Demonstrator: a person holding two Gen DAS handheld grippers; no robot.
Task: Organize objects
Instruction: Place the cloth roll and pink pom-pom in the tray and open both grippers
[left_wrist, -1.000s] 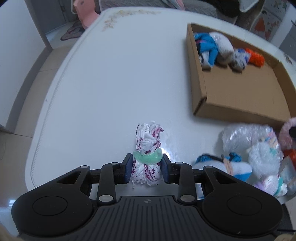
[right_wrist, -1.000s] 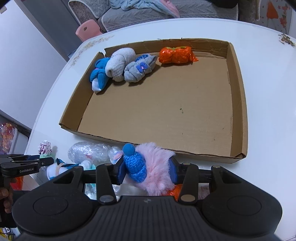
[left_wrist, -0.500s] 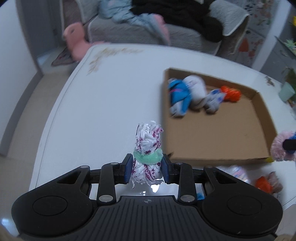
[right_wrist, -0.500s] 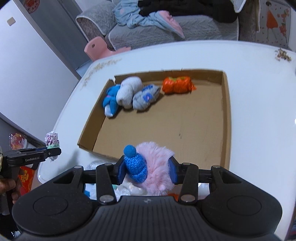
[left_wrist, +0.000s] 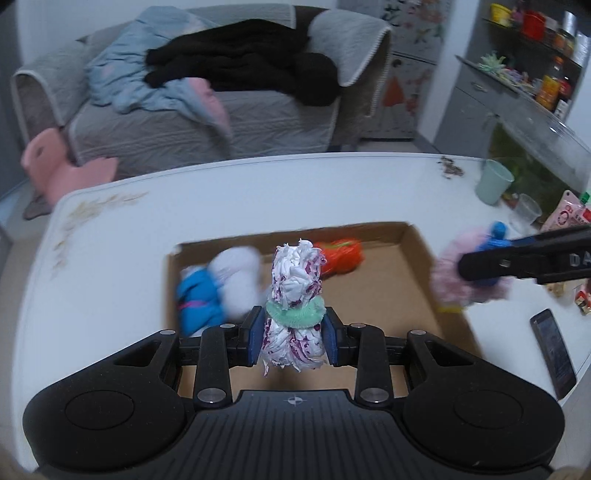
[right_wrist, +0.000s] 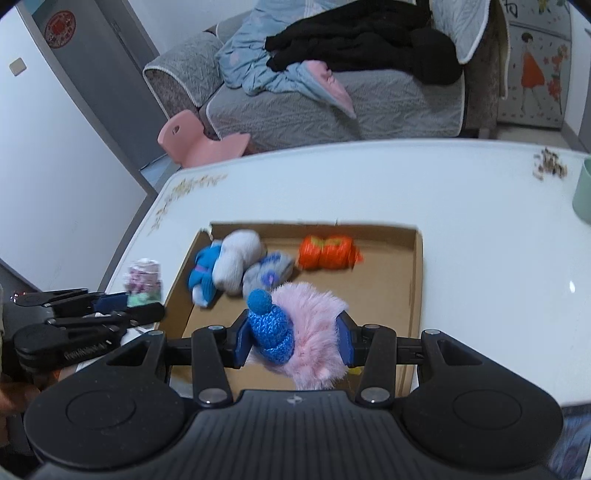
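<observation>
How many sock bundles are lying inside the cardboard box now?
4, along the far wall of the cardboard box: blue bundle, white bundle, grey-blue bundle, orange bundle. The near corners are hidden.

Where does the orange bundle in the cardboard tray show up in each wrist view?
Left wrist: the orange bundle sits just above centre, partly behind the purple-and-white roll held in the left tongs.
Right wrist: it lies centre, against the tray's far wall.
Shared landmark: the cardboard tray.

Matte black handheld grippers, blue pads

Left gripper (left_wrist: 293, 341) and right gripper (right_wrist: 292, 341): ribbed black housing, round silver screws behind blue-padded fingers (right_wrist: 242, 341).
</observation>
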